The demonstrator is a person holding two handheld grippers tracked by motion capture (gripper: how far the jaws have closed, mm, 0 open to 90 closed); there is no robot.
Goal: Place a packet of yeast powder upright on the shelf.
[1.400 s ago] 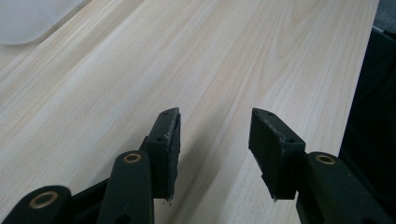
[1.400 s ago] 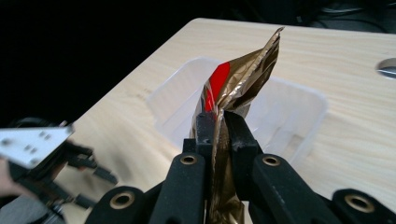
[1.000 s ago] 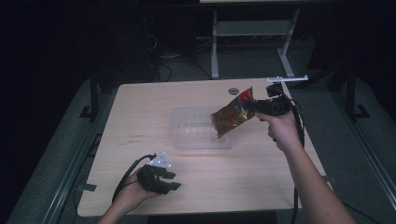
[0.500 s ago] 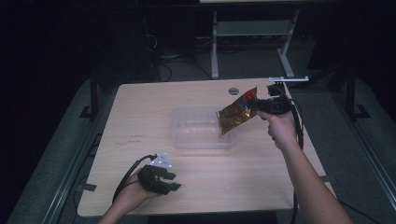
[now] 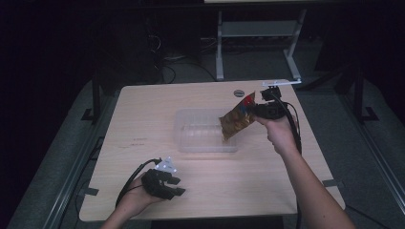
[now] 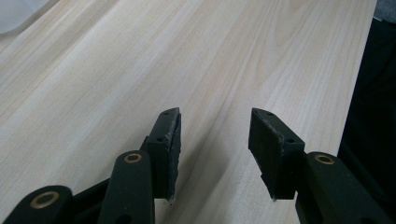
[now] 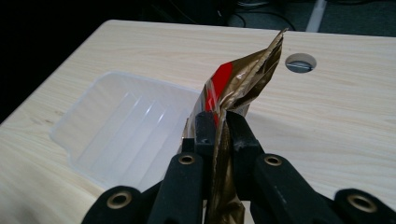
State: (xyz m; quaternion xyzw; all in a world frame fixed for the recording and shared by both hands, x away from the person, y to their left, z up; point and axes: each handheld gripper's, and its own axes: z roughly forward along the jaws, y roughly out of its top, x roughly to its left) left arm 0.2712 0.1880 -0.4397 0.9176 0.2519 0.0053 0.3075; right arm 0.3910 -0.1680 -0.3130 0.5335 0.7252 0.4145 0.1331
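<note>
Gold foil, creased and marked with a red patch, makes up the snack bag [image 5: 237, 119] that the right gripper [image 5: 260, 110] holds in the air; its two black jaws are pinched tight on the bag's upper edge, as the right gripper view shows, with the foil [image 7: 243, 79] rising from between them. From the jaws the bag hangs toward seven o'clock, its lower end over the right-hand edge of the clear, shallow plastic tray [image 5: 196, 136] that sits near the middle of the pale wooden table [image 5: 143, 109]. A small round grey cable port [image 5: 239, 92] lies in the tabletop at twelve o'clock from the bag.

Down at seven o'clock from the tray, well apart from it and from the bag, the left gripper [image 5: 174, 186] rests low over the near part of the table. Its jaws stand apart with nothing between them, just bare wood beneath in the left gripper view [image 6: 215, 140].
</note>
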